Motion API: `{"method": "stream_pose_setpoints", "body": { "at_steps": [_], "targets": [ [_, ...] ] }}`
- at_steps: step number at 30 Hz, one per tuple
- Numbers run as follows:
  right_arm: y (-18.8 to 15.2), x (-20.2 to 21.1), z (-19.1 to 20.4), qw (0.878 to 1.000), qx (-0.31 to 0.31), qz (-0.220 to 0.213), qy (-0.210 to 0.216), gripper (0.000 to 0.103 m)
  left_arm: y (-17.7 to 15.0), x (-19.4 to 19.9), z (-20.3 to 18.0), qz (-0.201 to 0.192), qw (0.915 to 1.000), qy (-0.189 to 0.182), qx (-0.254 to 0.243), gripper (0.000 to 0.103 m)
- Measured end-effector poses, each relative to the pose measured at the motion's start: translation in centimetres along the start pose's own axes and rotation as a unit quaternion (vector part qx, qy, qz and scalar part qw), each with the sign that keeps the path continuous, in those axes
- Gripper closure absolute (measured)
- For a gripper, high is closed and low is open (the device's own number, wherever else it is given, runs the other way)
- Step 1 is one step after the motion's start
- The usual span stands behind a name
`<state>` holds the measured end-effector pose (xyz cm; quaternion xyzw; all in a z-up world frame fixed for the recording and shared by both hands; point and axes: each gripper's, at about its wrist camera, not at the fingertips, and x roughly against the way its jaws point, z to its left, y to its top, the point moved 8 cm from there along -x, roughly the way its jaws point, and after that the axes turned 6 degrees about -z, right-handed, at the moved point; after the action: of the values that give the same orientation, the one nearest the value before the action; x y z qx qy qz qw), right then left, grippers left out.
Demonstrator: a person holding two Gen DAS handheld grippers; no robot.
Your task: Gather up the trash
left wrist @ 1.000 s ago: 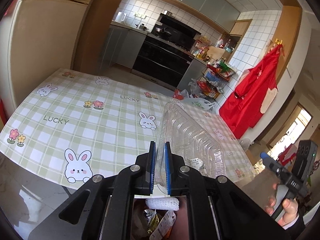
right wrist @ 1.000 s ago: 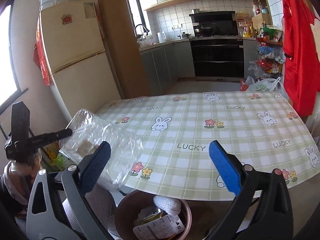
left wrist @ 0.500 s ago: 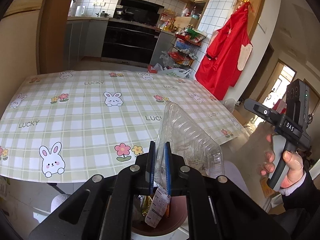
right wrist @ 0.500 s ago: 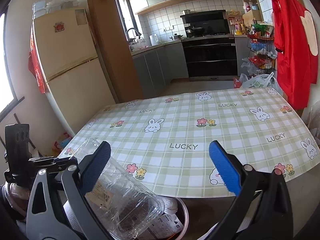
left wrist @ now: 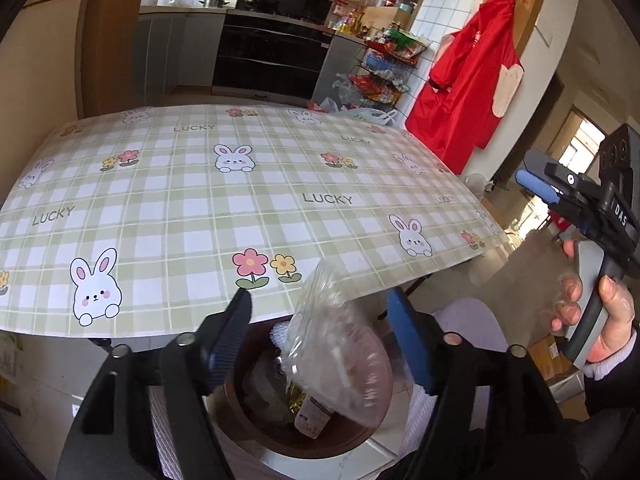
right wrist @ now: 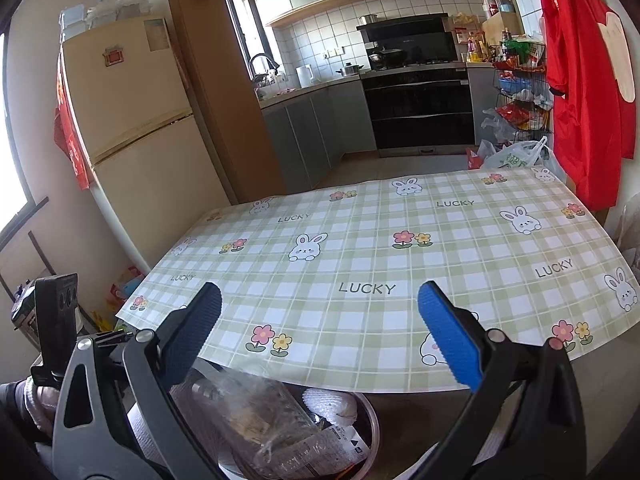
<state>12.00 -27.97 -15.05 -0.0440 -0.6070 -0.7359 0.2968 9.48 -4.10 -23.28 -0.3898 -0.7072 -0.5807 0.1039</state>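
A clear plastic clamshell container [left wrist: 336, 354] drops blurred into the brown trash bin [left wrist: 240, 412] below the table's near edge. It also shows in the right wrist view [right wrist: 260, 416], lying on other wrappers in the bin [right wrist: 370, 420]. My left gripper [left wrist: 322, 332] is open above the bin, its fingers apart on either side of the container and not touching it. My right gripper [right wrist: 318, 328] is open and empty, over the table's near edge; it shows in the left wrist view [left wrist: 536, 188] at the far right.
The table [right wrist: 400, 264] carries a green checked cloth with rabbits and LUCKY print. A fridge [right wrist: 132, 128] stands at the left, kitchen counters and oven [right wrist: 416, 116] behind, a red apron [right wrist: 584, 80] on the right wall. A white foam net [right wrist: 328, 402] lies in the bin.
My left gripper has opened and let go of the clear container, which now falls into the bin. My right gripper has stayed open, shifting slightly.
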Motion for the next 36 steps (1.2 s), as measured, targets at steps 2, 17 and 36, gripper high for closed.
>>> {"method": "stream_pose_setpoints", "body": {
  "at_steps": [2,17,36],
  "targets": [
    [-0.1,-0.2,-0.1,1.000,-0.002,0.003,-0.002,0.006,0.4,0.2,0.9,-0.004,0.9999,0.010,0.008,0.030],
    [1.9,-0.1,1.4,0.998,0.052,0.003,-0.038,0.006,6.9,4.9,2.7,-0.100,0.9907,0.089,-0.026,0.010],
    [8.1,3.3,2.4,0.987,0.088,-0.060,-0.117,0.006,15.1,10.9,-1.9,-0.216,0.9650,0.108,-0.101,0.006]
  ]
}}
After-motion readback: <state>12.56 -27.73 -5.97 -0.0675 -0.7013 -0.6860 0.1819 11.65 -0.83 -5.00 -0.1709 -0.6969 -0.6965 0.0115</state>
